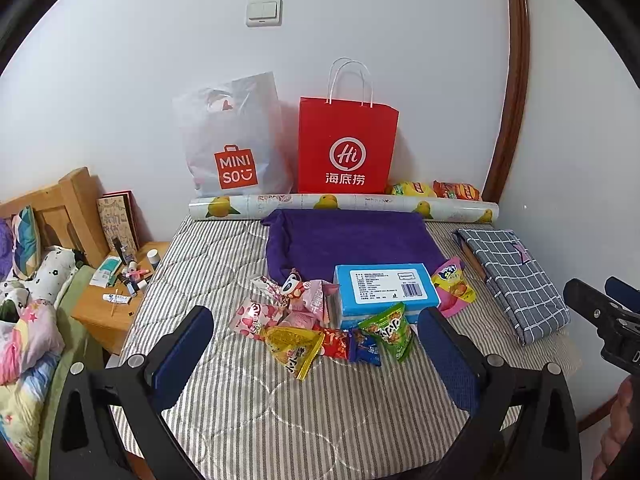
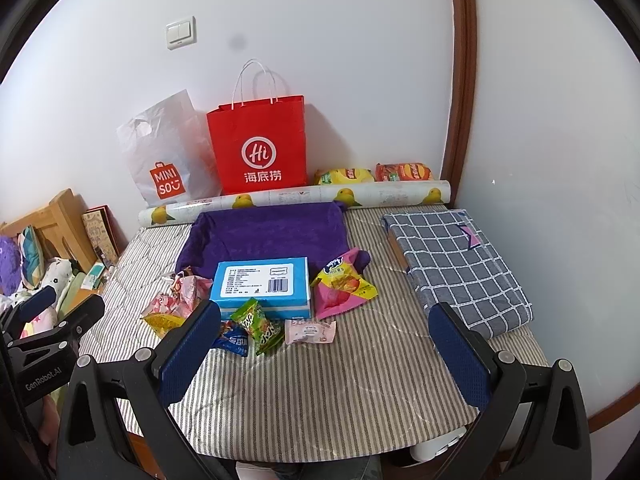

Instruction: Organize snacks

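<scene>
On the striped quilted bed cover (image 1: 248,412), the left wrist view shows the left gripper (image 1: 320,344) spread wide and empty, framing small snack packets: a yellow triangular pouch (image 1: 294,348) and a green crinkly packet (image 1: 390,330) before a blue rectangular cardboard box (image 1: 386,290). In the right wrist view, the right gripper (image 2: 326,344) is likewise open and empty; a pink-and-yellow foil packet (image 2: 344,286) lies beside the box. Best to take one loose packet at its edge, pinching gently.

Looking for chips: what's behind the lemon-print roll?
Two chip bags, yellow and orange, lie behind the roll; their lower edges are hidden by it.
</scene>
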Demonstrator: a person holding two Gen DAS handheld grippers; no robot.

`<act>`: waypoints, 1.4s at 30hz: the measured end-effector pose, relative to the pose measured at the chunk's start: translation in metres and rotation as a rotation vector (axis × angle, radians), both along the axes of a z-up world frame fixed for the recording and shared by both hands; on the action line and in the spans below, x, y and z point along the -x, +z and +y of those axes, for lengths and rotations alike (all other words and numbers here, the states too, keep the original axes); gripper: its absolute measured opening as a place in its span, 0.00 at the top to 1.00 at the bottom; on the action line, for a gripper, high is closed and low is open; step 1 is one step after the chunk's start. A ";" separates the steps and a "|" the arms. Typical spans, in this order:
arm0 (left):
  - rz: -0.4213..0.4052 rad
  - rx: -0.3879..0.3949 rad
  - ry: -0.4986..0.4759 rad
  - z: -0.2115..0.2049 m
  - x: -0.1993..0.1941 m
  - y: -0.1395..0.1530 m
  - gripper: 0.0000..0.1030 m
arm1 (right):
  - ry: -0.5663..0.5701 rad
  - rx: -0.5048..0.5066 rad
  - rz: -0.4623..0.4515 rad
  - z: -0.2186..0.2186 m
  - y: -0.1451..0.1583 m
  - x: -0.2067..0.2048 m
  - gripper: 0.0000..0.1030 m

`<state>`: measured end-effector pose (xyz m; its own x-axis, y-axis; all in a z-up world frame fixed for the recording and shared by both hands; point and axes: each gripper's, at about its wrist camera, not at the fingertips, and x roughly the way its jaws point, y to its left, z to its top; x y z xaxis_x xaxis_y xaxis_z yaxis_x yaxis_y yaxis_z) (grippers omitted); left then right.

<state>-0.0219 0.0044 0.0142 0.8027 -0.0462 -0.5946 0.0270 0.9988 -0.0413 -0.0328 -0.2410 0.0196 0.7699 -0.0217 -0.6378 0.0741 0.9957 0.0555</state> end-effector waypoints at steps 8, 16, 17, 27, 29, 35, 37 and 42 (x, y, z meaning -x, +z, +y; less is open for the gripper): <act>0.005 0.008 -0.011 -0.001 -0.008 0.000 0.00 | 0.005 0.001 0.000 0.002 0.000 -0.005 0.01; 0.024 0.022 -0.008 0.006 -0.020 -0.010 0.00 | -0.001 -0.012 0.017 -0.004 -0.011 -0.017 0.01; 0.029 0.026 -0.007 0.007 -0.023 -0.012 0.00 | -0.004 -0.016 0.023 -0.006 -0.013 -0.020 0.01; 0.075 0.043 -0.012 0.019 -0.052 -0.029 0.00 | -0.014 -0.037 0.065 -0.018 -0.037 -0.047 0.01; 0.082 0.048 -0.009 0.022 -0.057 -0.032 0.00 | -0.017 -0.039 0.073 -0.020 -0.043 -0.053 0.01; 0.125 0.054 -0.011 0.029 -0.075 -0.046 0.04 | -0.026 -0.040 0.125 -0.023 -0.065 -0.069 0.01; 0.130 0.055 -0.008 0.030 -0.080 -0.049 0.04 | -0.027 -0.034 0.144 -0.023 -0.073 -0.074 0.01; 0.154 0.059 -0.004 0.035 -0.096 -0.060 0.04 | -0.014 -0.028 0.169 -0.019 -0.089 -0.085 0.01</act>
<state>0.0738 0.0391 -0.0456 0.7023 -0.0874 -0.7065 0.0196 0.9944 -0.1036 0.0518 -0.2604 -0.0692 0.6511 -0.0117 -0.7589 0.0985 0.9927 0.0693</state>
